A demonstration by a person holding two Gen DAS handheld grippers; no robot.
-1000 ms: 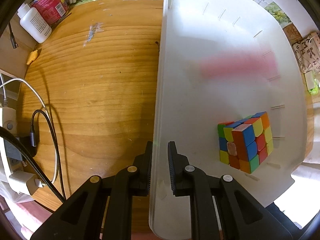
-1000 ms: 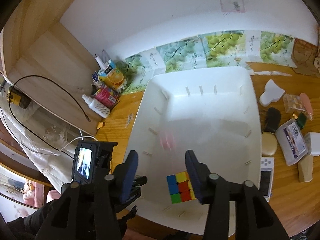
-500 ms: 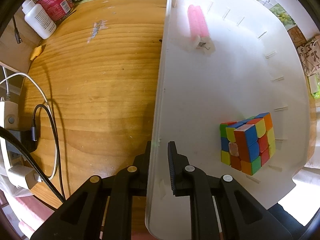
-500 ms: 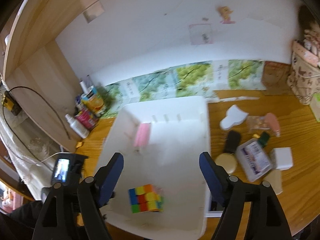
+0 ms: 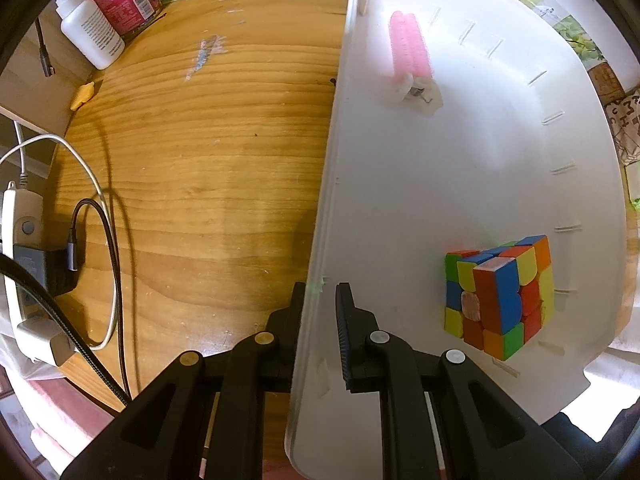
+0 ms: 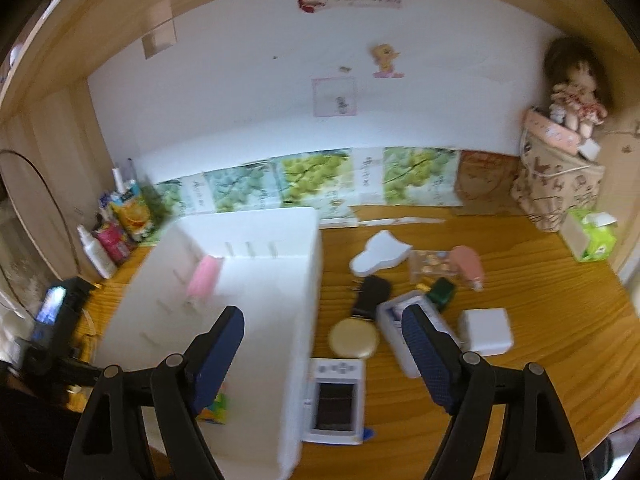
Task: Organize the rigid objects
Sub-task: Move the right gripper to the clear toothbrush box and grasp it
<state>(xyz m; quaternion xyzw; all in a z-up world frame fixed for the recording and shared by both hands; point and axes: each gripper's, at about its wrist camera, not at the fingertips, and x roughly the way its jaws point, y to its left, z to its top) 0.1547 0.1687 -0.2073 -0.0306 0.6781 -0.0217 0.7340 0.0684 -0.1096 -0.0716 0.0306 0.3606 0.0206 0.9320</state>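
So the left gripper (image 5: 320,300) is pointing straight down and its jaws are pinched narrow on the left wall of the white bin (image 5: 320,200), one jaw outside and one inside the rim. Inside the bin there's a puzzle cube (image 5: 500,300) sitting near the right wall, and a pink hair clip (image 5: 408,48) lying up at the far end close to the left wall, well apart from the cube. The right gripper (image 6: 322,336) is hanging over the bin's right edge with its jaws spread wide and nothing between them; they've just been opening. From that side you can see the rest of the stuff on the wooden table (image 6: 540,300) just right of the bin: a white handheld game console (image 6: 336,400) right against the bin wall, a round gold compact (image 6: 353,338), a black charger (image 6: 370,294), a clear plastic box (image 6: 396,320), a white square box (image 6: 486,330), a green bottle cap (image 6: 442,292), a white cloud-shaped thing (image 6: 380,256) and a pink bottle (image 6: 468,266). Pretty blurry on that camera, so small details are hard to tell.
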